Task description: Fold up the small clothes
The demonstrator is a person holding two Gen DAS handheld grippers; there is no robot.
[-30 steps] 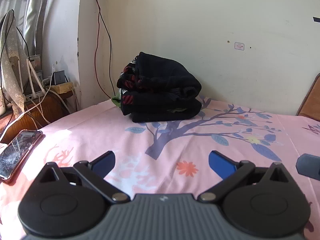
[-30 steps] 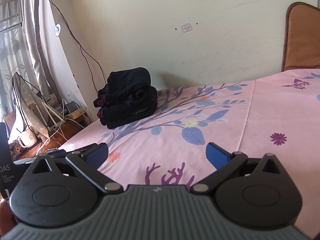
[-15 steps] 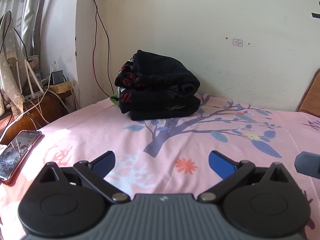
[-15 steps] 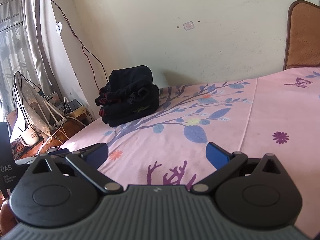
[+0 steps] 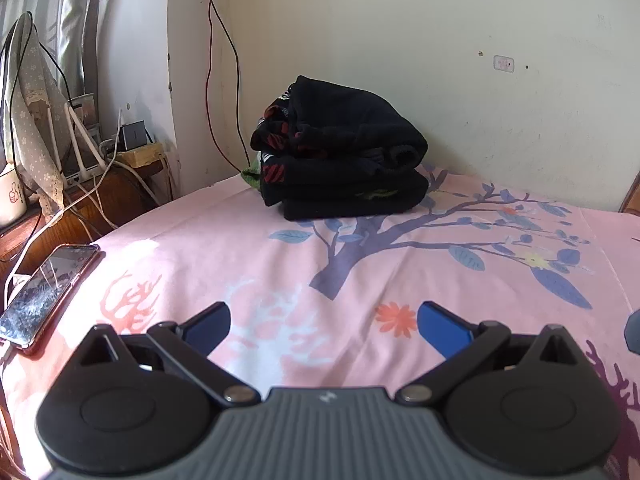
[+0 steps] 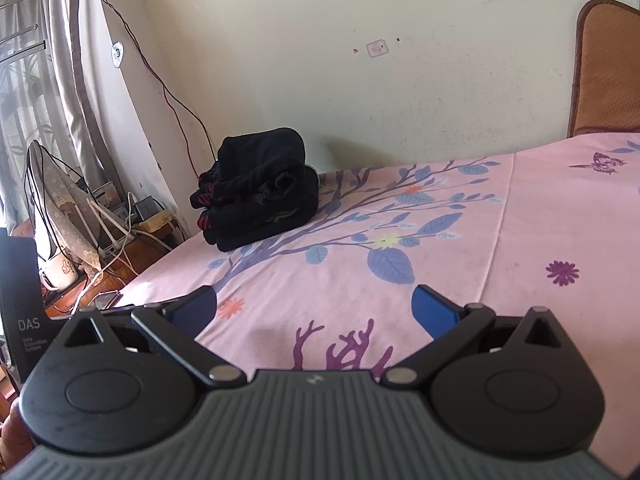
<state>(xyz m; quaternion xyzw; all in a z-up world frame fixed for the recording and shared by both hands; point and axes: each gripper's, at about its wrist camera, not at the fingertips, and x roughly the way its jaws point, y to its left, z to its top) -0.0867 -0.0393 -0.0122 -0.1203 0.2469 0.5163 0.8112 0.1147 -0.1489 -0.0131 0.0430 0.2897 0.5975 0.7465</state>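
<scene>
A stack of folded black clothes (image 5: 340, 160) with red patterned edges sits at the far side of the pink bedsheet (image 5: 240, 264), against the wall. The right wrist view shows the same stack (image 6: 260, 196) further off to the left. My left gripper (image 5: 324, 320) hovers low over the sheet, well short of the stack, open and holding nothing. Open and empty too, my right gripper (image 6: 314, 306) hangs over the sheet. A dark tip of the right gripper (image 5: 633, 332) shows at the right edge of the left wrist view.
A phone with a cracked screen (image 5: 44, 288) lies at the bed's left edge. Beyond it a wooden side table (image 5: 80, 208) carries cables, a router and a mug (image 6: 60, 274). A brown headboard (image 6: 604, 72) stands at the right. A black box (image 6: 20, 300) is at the left.
Both views have shifted slightly; the stack sits a little more to the right in each. Both grippers stay open and nothing has been picked up.
</scene>
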